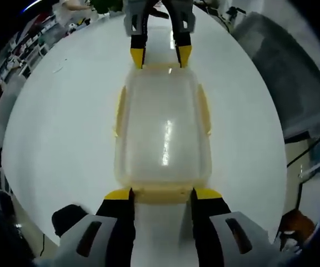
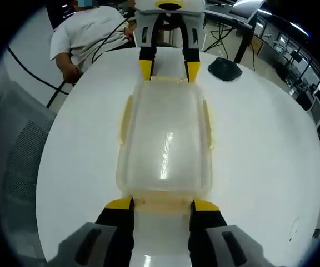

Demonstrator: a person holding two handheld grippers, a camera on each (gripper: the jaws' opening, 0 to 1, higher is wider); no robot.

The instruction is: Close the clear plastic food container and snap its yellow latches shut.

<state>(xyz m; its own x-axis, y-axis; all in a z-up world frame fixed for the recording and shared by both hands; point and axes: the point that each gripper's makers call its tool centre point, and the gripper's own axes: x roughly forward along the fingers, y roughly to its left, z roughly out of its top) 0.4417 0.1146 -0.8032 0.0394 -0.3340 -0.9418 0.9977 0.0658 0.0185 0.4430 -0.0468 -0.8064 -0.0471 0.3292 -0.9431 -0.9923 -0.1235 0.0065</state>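
The clear plastic container (image 1: 163, 130) lies with its lid on, in the middle of a white round table (image 1: 60, 128). Yellow latches run along its long sides (image 1: 119, 111) (image 1: 204, 111) and its two ends. In the left gripper view, my left gripper (image 1: 163, 194) is open, its yellow-tipped jaws flanking the near end latch (image 1: 163, 196). The right gripper (image 1: 160, 57) faces it at the far end, open around that end's latch. In the right gripper view the container (image 2: 164, 144) is seen from the other end: right gripper (image 2: 163, 204) near, left gripper (image 2: 169, 69) far.
A black puck-like object (image 2: 225, 68) sits on the table (image 2: 271, 167) beside the left gripper. A person in a white shirt (image 2: 88, 30) sits at the table's far edge. Grey mesh chairs (image 2: 15, 150) (image 1: 285, 72) stand close to the table rim.
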